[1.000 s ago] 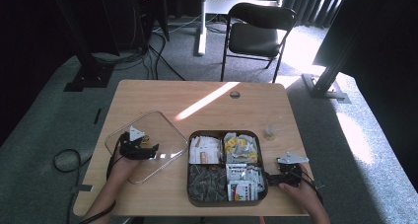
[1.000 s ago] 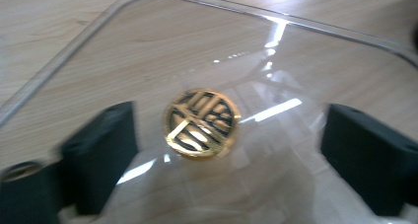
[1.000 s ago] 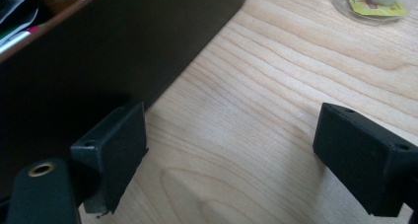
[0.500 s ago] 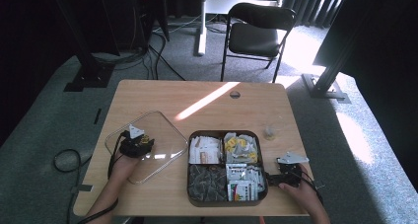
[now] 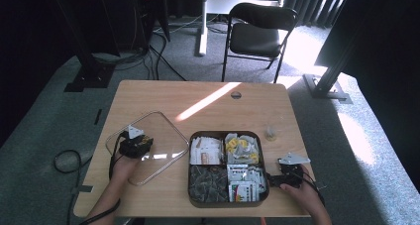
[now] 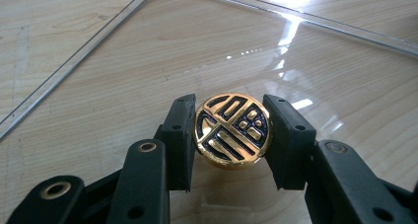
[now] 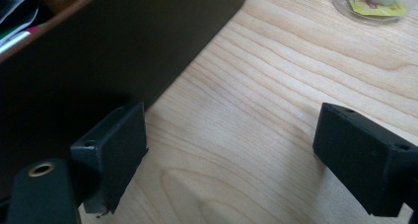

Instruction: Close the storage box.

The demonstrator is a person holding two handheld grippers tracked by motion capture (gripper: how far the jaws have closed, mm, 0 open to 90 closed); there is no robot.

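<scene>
— Left tool [image 6: 231, 135]: we saw its two black pads pressed against either side of the round gold knob [image 6: 232, 131] in the left gripper view, so it had hold of that knob. Its jaws had just been closing; a second earlier they stood much wider, with the knob not yet pinched.

— Agreed. We placed the knob at the middle of the clear glass lid [image 5: 148, 145], which lay flat on the desk [image 5: 208, 98], just left of the dark compartment tray [image 5: 190, 158]. From the high view we saw the left tool [image 5: 134, 146] standing over the lid at the same spot as in the earlier frames; the hand had not shifted.

— And the right tool [image 7: 231, 150]?

— We found its jaws wide apart with only bare wood between them, holding nothing. One pad sat right beside the tray's dark outer wall [image 7: 123, 51]; whether it touched, we could not tell. In the high view that right tool [image 5: 287, 178] rested at the tray's right side, unmoved from a second before.

— Anything else unchanged?

— The tray kept its four compartments of packets, and a small clear cup [image 5: 270, 133] stood on the desk beyond the tray's right corner, as earlier.
</scene>
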